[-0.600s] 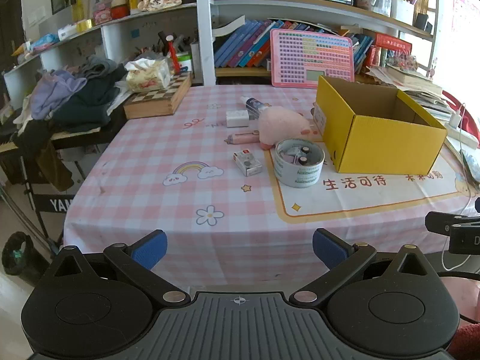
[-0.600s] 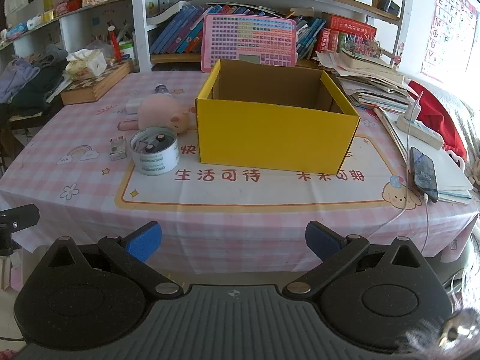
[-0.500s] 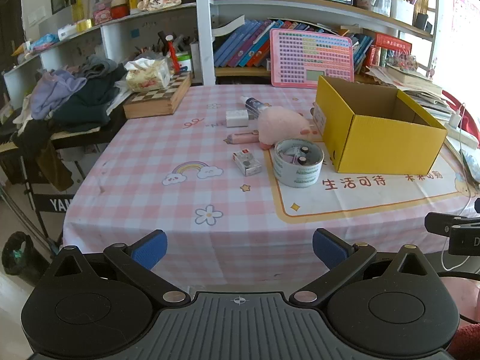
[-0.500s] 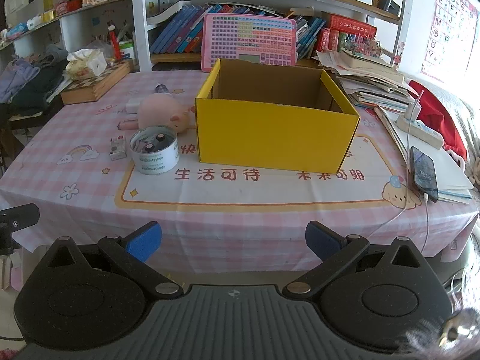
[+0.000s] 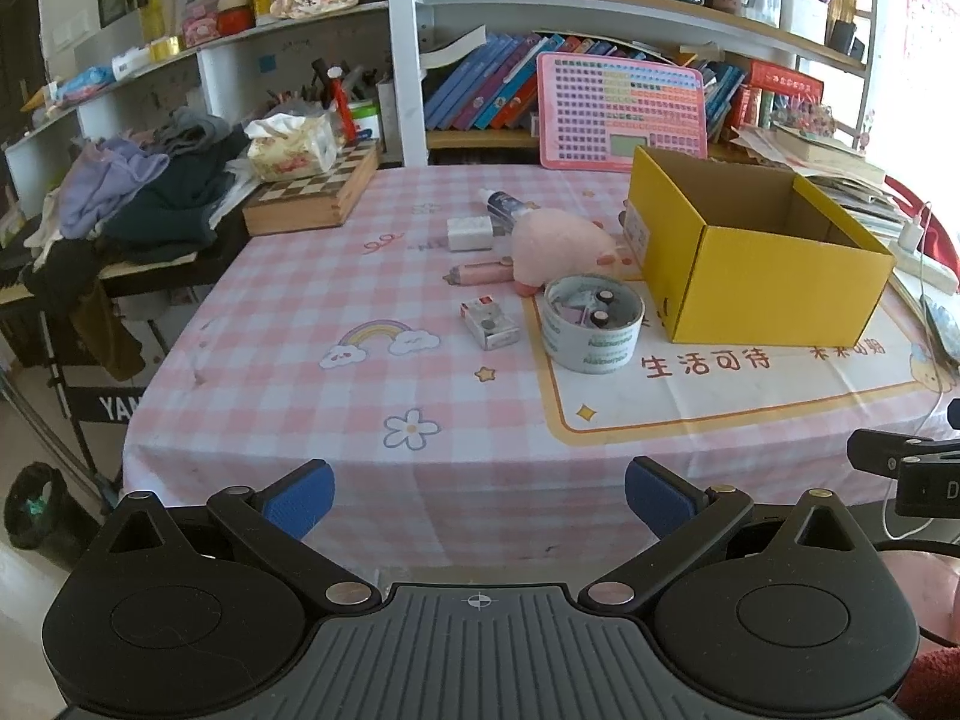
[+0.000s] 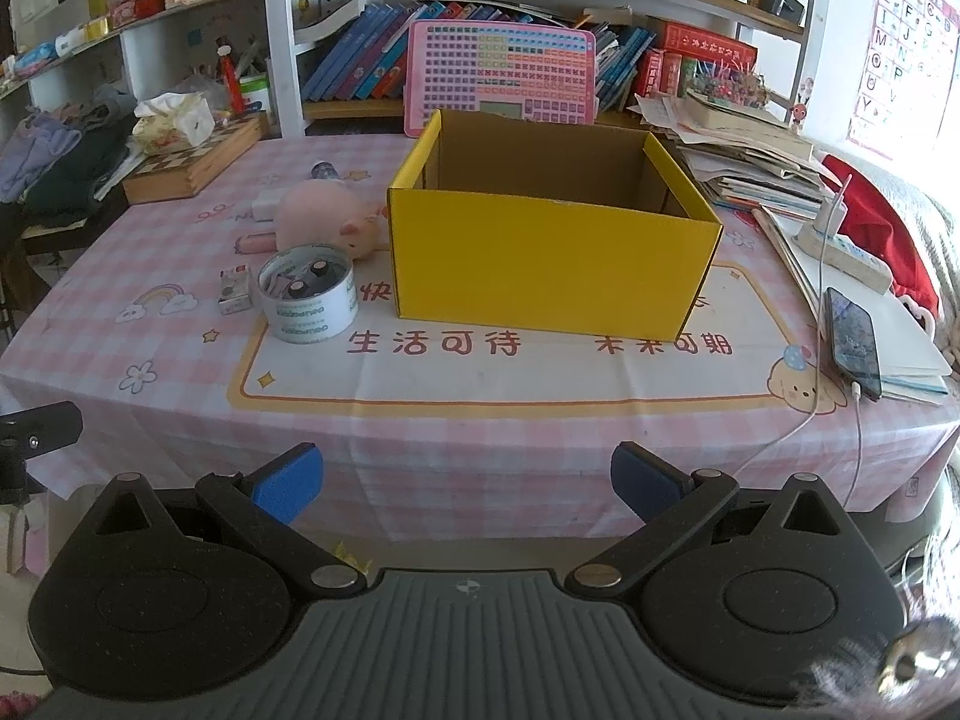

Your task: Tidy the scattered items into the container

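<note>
An open yellow cardboard box stands on the pink checked tablecloth and looks empty. Left of it lie a tape roll with small batteries inside, a small white card box, a pink plush pig, a pink pen-like stick, a white block and a small bottle. My left gripper is open and empty, before the table's front edge. My right gripper is open and empty, facing the box.
A chessboard box with a tissue pack sits at the back left. A pink keyboard toy leans on the bookshelf. A phone on a cable, a power strip and stacked papers lie right of the box.
</note>
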{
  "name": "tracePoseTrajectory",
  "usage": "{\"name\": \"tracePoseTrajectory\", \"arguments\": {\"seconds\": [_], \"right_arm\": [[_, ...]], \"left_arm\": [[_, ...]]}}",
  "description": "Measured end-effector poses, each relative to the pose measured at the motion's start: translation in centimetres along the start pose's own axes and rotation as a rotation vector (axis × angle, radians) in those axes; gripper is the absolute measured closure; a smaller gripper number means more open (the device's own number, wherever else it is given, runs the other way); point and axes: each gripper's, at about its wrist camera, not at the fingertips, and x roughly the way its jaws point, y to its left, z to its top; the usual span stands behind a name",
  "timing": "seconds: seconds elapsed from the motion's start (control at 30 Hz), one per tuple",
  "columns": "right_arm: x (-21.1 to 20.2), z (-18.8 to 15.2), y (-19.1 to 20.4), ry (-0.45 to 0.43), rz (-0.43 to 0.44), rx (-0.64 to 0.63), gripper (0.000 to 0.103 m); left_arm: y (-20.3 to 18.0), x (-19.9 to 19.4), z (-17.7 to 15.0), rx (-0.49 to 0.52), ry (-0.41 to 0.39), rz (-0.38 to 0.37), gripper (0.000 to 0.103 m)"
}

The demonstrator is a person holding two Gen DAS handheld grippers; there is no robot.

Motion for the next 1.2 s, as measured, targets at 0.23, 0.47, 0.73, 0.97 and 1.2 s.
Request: {"name": "tracePoseTrajectory", "arguments": {"seconds": [0.23,0.47,0.73,0.97,1.2], "right_arm": [[0.2,0.2,-0.1,0.007,0.002,-0.003,0.000],[0.5,0.4,-0.3,0.016,0.006,-0.013,0.000],[0.9,0.2,-0.5,0.033,0.007,-0.005,0.000],[1.3,0.2,-0.4,0.043,0.015,-0.011,0.000],[1.5,0.3,-0.1,0.051,0.033,-0.023,0.000]], "left_arm": [[-0.3,0.3,0.3,0.003,0.005,-0.003,0.000],[-0.5,0.4,0.4,0.005,0.008,-0.005,0.000],[-0.9,1.0,0.5,0.019,0.023,-0.013,0.000],[-0.8,1.3,0.4,0.018,0.038,-0.015,0.000],[-0.7,1.2,0.4,0.005,0.039,-0.031,0.000]]}}
